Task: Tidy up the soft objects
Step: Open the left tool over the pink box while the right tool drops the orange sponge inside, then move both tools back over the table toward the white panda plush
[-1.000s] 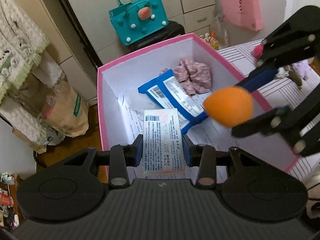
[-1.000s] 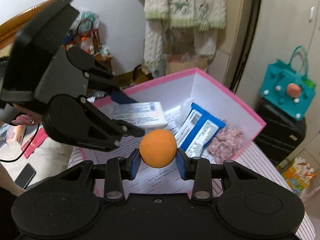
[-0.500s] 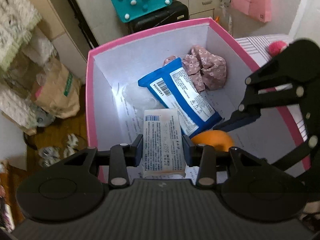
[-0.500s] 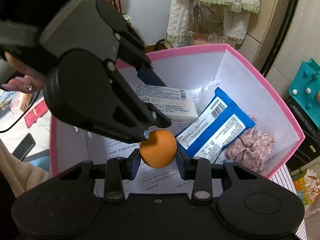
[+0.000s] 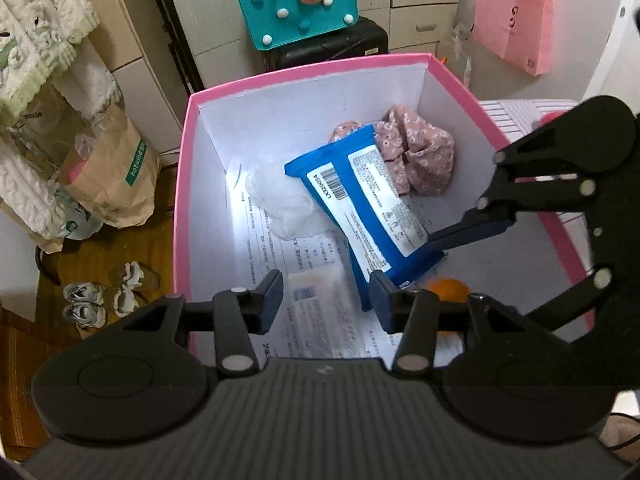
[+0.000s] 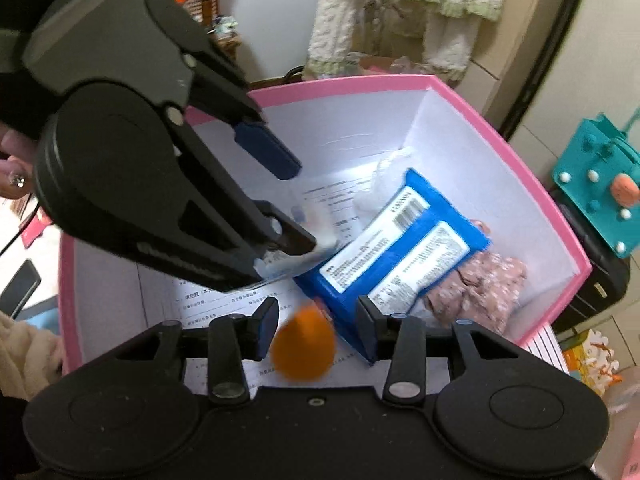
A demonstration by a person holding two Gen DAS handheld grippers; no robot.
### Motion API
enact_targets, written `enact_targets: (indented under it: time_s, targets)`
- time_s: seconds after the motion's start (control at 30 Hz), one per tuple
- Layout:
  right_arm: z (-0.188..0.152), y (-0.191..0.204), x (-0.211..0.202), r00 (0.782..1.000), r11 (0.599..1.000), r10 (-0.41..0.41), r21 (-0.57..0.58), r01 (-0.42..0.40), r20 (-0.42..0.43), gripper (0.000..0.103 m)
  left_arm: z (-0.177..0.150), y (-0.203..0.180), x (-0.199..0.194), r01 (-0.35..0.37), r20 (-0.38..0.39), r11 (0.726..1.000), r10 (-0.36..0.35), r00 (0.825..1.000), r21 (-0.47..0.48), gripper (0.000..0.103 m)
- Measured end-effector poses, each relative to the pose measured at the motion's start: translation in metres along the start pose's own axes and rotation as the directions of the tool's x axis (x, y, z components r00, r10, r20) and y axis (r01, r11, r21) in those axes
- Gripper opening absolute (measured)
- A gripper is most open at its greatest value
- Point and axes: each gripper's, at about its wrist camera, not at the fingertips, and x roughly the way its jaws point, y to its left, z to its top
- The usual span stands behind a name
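Observation:
A pink box [image 5: 182, 184] with white inner walls holds a blue wipes pack [image 5: 368, 196], a pink floral cloth [image 5: 420, 152] and a clear bag [image 5: 280, 200]. My left gripper [image 5: 326, 300] is open over the box; a white tissue pack [image 5: 316, 284], blurred, is below it inside the box. My right gripper [image 6: 318, 326] is open; the orange ball [image 6: 304, 346], blurred, is loose between its fingers above the box floor. The ball also shows in the left wrist view [image 5: 448, 290]. The left gripper shows in the right wrist view [image 6: 288, 208].
A teal felt bag [image 5: 296, 0] sits on a black case behind the box. A pink bag [image 5: 512, 28] hangs at the right. Brown paper bags [image 5: 108, 176] and shoes [image 5: 100, 300] are on the floor at the left. A striped surface [image 5: 520, 112] lies right of the box.
Both grippers opened. The left let go of the white tissue pack and the right let go of the orange ball; both items are dropping into the box.

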Motion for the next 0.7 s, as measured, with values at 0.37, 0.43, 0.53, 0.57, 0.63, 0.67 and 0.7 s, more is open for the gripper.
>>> enact_targets:
  time_s: [0.37,0.43,0.53,0.57,0.63,0.67,0.7]
  targets:
    - [-0.02,0.003,-0.064,0.994,0.987,-0.015,0.158,-0.002,0.11,0.048,-0.013,0.004,-0.039,0.055,-0.004,0.998,-0.055,0.998,-0.022,0.053]
    - [-0.022,0.003,-0.073,0.992,0.983,-0.002,0.182,-0.02,0.124,0.048,-0.015,0.003,-0.049,0.065,-0.002,0.998,-0.065,0.998,-0.019,0.054]
    - [-0.027,0.008,-0.087,0.99,0.979,-0.002,0.201,-0.027,0.142,0.048,-0.02,-0.001,-0.065,0.071,0.009,0.997,-0.071,0.997,-0.009,0.056]
    - [-0.029,0.01,-0.092,0.989,0.979,-0.004,0.202,-0.026,0.147,0.048,-0.022,-0.002,-0.071,0.076,0.013,0.997,-0.076,0.997,-0.004,0.056]
    - [-0.032,0.015,-0.1,0.988,0.979,-0.005,0.204,-0.027,0.157,0.048,-0.025,-0.005,-0.083,0.086,0.021,0.996,-0.086,0.996,0.001,0.057]
    - [-0.033,0.018,-0.105,0.986,0.979,0.0,0.201,-0.034,0.167,0.048,-0.027,-0.006,-0.088,0.09,0.024,0.996,-0.091,0.996,0.005,0.058]
    - [-0.035,0.021,-0.11,0.984,0.98,0.005,0.197,-0.04,0.176,0.048,-0.029,-0.008,-0.094,0.095,0.026,0.995,-0.095,0.995,0.011,0.059]
